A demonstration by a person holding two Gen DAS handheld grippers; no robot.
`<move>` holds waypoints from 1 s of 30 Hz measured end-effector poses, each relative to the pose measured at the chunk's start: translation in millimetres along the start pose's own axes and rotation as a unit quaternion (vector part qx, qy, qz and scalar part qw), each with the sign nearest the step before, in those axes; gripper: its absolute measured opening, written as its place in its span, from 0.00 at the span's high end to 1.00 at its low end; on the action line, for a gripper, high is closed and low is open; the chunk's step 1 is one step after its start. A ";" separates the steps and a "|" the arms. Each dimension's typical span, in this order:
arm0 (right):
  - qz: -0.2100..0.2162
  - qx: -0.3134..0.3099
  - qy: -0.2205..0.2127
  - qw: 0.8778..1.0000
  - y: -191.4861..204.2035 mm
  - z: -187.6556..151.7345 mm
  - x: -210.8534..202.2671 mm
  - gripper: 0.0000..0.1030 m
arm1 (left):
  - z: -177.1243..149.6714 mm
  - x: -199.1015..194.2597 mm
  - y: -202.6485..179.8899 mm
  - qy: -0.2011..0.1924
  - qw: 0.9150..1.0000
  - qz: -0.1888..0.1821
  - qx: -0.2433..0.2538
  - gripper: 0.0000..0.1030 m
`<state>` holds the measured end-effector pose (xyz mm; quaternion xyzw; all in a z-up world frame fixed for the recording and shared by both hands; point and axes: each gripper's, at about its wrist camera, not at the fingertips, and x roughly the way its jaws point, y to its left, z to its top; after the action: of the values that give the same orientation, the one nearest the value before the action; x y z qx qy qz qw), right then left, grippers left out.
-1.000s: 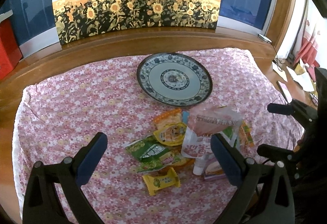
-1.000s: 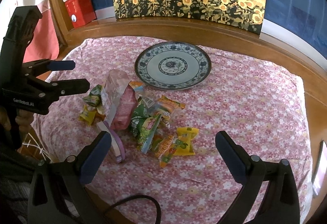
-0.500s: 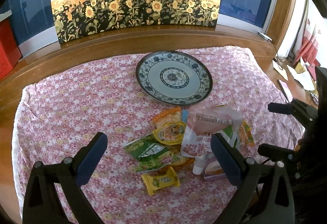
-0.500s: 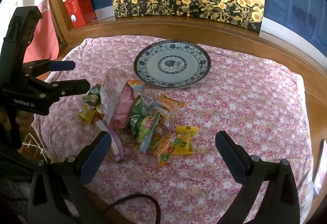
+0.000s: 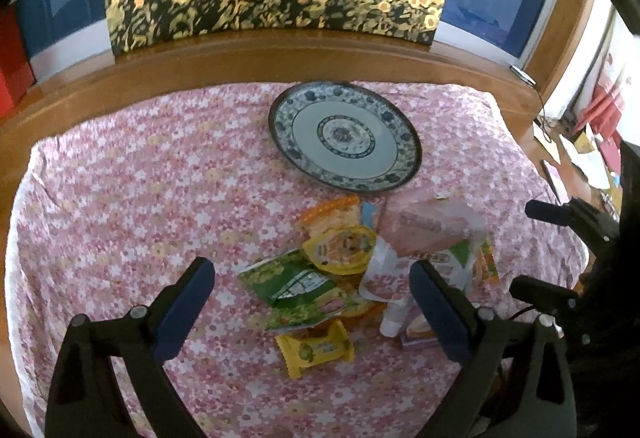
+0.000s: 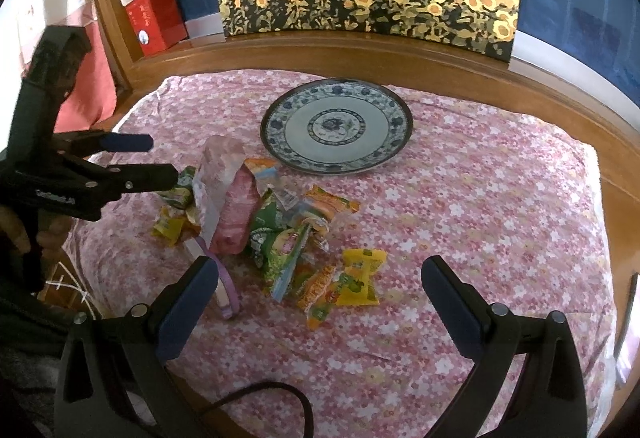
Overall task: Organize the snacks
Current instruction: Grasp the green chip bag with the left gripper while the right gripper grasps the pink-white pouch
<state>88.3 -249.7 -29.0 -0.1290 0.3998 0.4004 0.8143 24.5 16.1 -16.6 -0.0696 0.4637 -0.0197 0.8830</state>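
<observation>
Snacks: loose heap on the flowered cloth covering the desk, just short of the plate. Plate bare; nothing sorted yet, by the look of it.

Largest item, pink pouch: stands tilted over the heap's middle, leaning on smaller packets. Crinkly film, probably light and floppy. Judgement: leave it till later or lift by the top seam, else it drags its neighbours.

Green packet: flat, partly under a round yellow-rimmed cup and overlapping others. Poor first pick.

Yellow packet: lies at the near edge of the heap, touching only the green one's corner. Best candidate from the left side. In the right wrist view another yellow packet lies at the heap's outer edge against an orange one; easiest for the right.

Left gripper: fingers wide apart, holding nothing, hovering above the heap. Right gripper: fingers likewise spread and empty, above the near edge of the heap.

To do the step well:
- Take edge pieces first, one per gripper.
- Come down with the fingers straddling the packet's short width, pinch the sealed end, not the puffed middle.
- Thin packets on soft cloth: press lightly so the cloth isn't caught.
- Carry to the plate, lay flat.

Risk: the two grippers are near each other over the heap; work one at a time.
</observation>
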 end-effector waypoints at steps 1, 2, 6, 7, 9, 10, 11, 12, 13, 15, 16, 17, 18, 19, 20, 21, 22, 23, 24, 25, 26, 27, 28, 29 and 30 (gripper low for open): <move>0.007 0.001 0.000 1.000 0.0 1.9 1.0 0.00 | -1.1 1.1 2.2 0.002 1.000 0.003 -0.002 0.02; 0.018 0.001 -0.001 1.000 0.4 4.4 2.0 0.00 | -1.7 2.5 3.9 0.004 1.000 0.004 -0.004 0.03; 0.072 0.000 -0.001 0.997 6.8 20.5 8.7 0.01 | -6.9 11.3 14.1 0.015 0.999 0.021 -0.019 0.04; 0.083 0.000 0.001 0.997 8.8 25.4 11.7 0.06 | -8.5 13.8 16.6 0.019 0.999 0.026 -0.022 0.07; 0.101 0.003 0.006 0.995 13.0 35.4 19.1 0.17 | -10.5 18.9 19.5 0.029 0.999 0.026 -0.029 0.12; 0.107 0.005 0.009 0.994 14.8 39.1 21.9 0.22 | -11.3 22.6 21.9 0.041 0.998 0.025 -0.036 0.13; 0.113 0.008 0.012 0.993 16.5 43.0 26.1 0.23 | -11.6 24.8 23.0 0.048 0.998 0.021 -0.041 0.14; 0.118 0.009 0.015 0.993 17.5 45.4 29.2 0.24 | -11.9 26.3 24.6 0.053 0.997 0.014 -0.047 0.14; 0.126 0.012 0.018 0.992 18.3 47.9 33.3 0.28 | -12.1 26.9 25.3 0.054 0.997 0.010 -0.049 0.14; 0.135 0.018 0.027 0.990 18.3 51.7 39.9 0.34 | -12.6 28.2 25.4 0.054 0.997 0.008 -0.048 0.14; 0.135 0.022 0.033 0.990 17.9 52.4 43.9 0.34 | -12.7 29.8 24.8 0.057 0.997 0.009 -0.047 0.14; 0.136 0.027 0.040 0.989 17.3 51.8 47.6 0.34 | -12.7 32.4 24.2 0.062 0.997 0.010 -0.044 0.14; 0.137 0.032 0.045 0.989 16.5 51.0 50.0 0.35 | -12.8 35.9 24.2 0.069 0.997 0.010 -0.042 0.14; 0.137 0.039 0.048 0.989 15.0 49.8 51.9 0.40 | -12.4 39.8 24.8 0.076 0.996 0.009 -0.043 0.14; 0.142 0.044 0.050 0.988 13.5 49.1 52.6 0.50 | -12.3 42.1 25.3 0.081 0.996 0.008 -0.047 0.16; 0.146 0.048 0.050 0.987 12.4 48.6 52.6 0.56 | -12.7 42.3 27.0 0.081 0.995 -0.003 -0.051 0.19; 0.148 0.051 0.048 0.986 11.3 48.2 50.8 0.66 | -12.4 40.5 28.4 0.077 0.995 -0.016 -0.055 0.34; 0.154 0.055 0.045 0.986 10.4 48.0 49.6 0.67 | -11.5 39.2 28.6 0.074 0.995 -0.024 -0.057 0.46; 0.161 0.058 0.042 0.984 9.2 47.1 47.6 0.67 | -10.9 37.5 28.7 0.072 0.995 -0.027 -0.058 0.48; 0.166 0.063 0.038 0.983 7.8 46.2 45.7 0.68 | -11.0 36.3 29.2 0.071 0.995 -0.025 -0.057 0.51; 0.171 0.067 0.036 0.982 6.6 45.3 44.1 0.68 | -11.3 35.8 29.0 0.072 0.995 -0.026 -0.057 0.52; 0.174 0.070 0.034 0.982 6.1 45.2 43.0 0.69 | -11.7 34.9 29.2 0.071 0.995 -0.029 -0.059 0.52; 0.176 0.073 0.031 0.981 5.5 44.9 41.6 0.69 | -12.2 34.0 29.2 0.070 0.995 -0.032 -0.060 0.53; 0.177 0.076 0.028 0.981 4.8 44.6 40.4 0.69 | -13.5 31.2 30.0 0.069 0.995 -0.032 -0.059 0.53; 0.177 0.079 0.025 0.981 4.1 44.7 39.2 0.69 | -13.5 29.0 29.9 0.067 0.996 -0.031 -0.059 0.53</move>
<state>123.8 -201.8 -29.2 -0.0015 0.4669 0.5022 0.7279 29.0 41.4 -52.1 -0.1341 0.5200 -0.0245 0.8432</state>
